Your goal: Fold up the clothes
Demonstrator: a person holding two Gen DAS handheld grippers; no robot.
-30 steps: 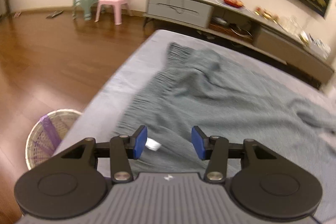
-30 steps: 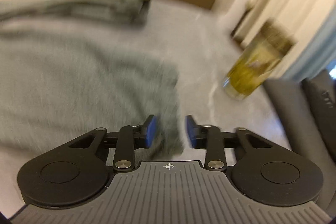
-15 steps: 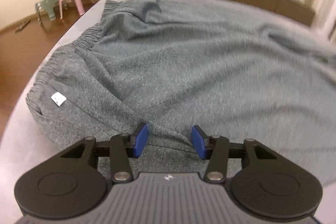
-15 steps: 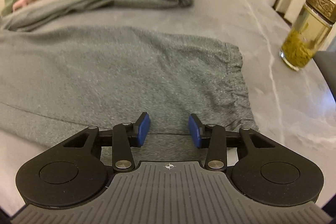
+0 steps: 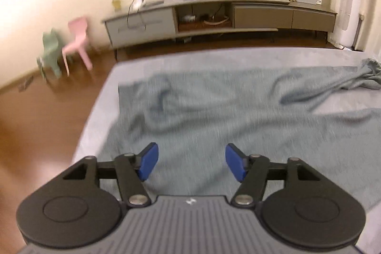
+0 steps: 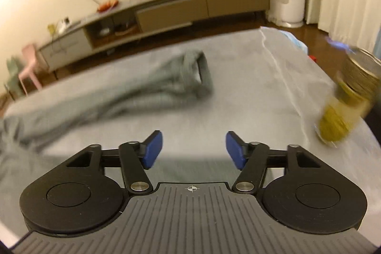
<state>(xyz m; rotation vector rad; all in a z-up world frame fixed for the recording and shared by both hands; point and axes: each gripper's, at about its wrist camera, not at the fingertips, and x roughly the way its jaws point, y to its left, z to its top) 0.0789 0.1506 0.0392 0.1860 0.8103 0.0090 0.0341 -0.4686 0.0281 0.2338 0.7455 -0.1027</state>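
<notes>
jaws of each hand-held gripper, left (image 5: 189, 164) and right (image 6: 194, 150), opening wider, lifted off trousers (image 5: 214, 116).

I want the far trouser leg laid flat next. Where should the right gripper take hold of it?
Probably at the cuffed end of the grey trousers, coming from its open right side. The hem stands bunched above the table, giving the right gripper, jaws opening and empty, a raised edge to pinch.
</notes>
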